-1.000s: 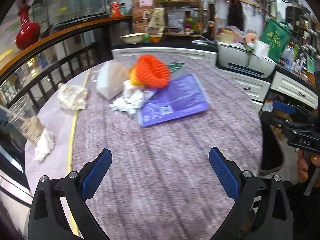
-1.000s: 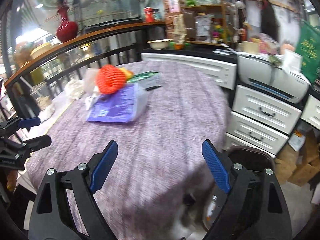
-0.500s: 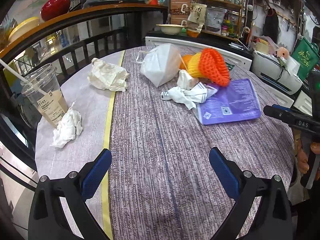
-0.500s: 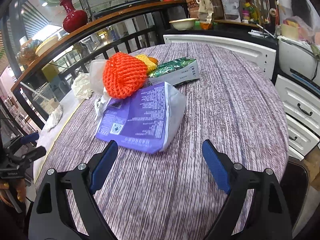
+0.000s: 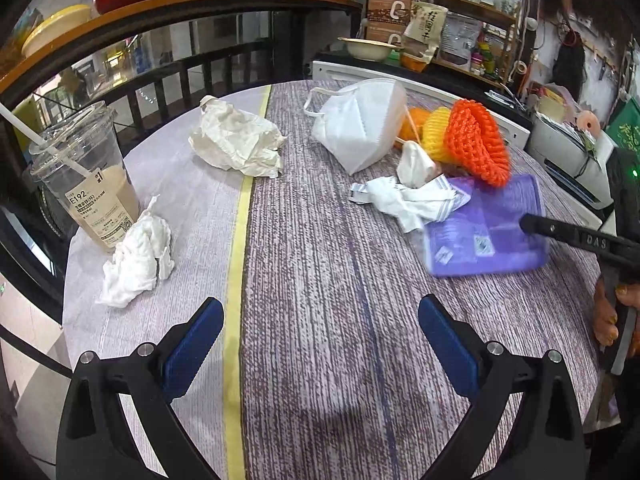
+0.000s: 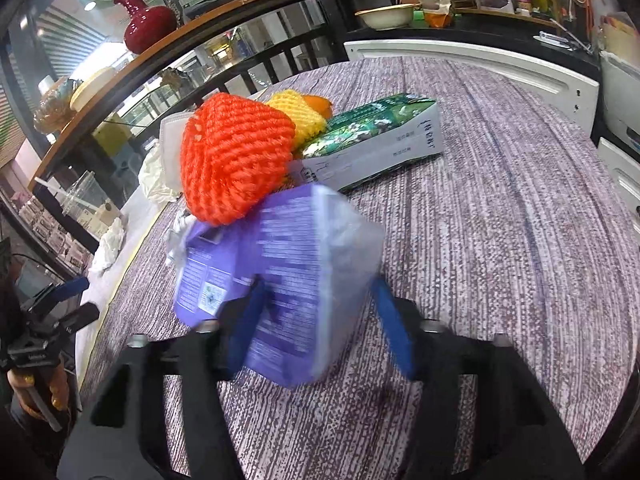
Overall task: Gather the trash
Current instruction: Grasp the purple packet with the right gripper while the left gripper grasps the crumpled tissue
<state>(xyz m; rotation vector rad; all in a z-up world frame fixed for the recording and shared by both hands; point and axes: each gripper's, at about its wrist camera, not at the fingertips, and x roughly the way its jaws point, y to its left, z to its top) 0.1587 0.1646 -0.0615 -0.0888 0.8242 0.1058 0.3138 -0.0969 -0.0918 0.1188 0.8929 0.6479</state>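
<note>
Presently the right gripper has its jaws closing around the near end of the purple packet, which lies between them on the bench; whether the pads already press on it cannot be told through the blur. The left gripper hovers over bare bench with its jaws apart and nothing between them.

Risks, near to far:
- The packet is thin, slick film. It may crumple or slip out if the jaws catch only its edge.
- The orange foam net rests on the packet's far end. Lifting the packet will probably tip the net off, possibly toward the bench edge.
- The torn white wrapper touches the packet and may be dragged along.

Beyond these lie the yellow net, the green carton and the face mask. Well apart, on the left, stand the crumpled napkin, the tissue and the drink cup, which still holds liquid and could spill if knocked.
</note>
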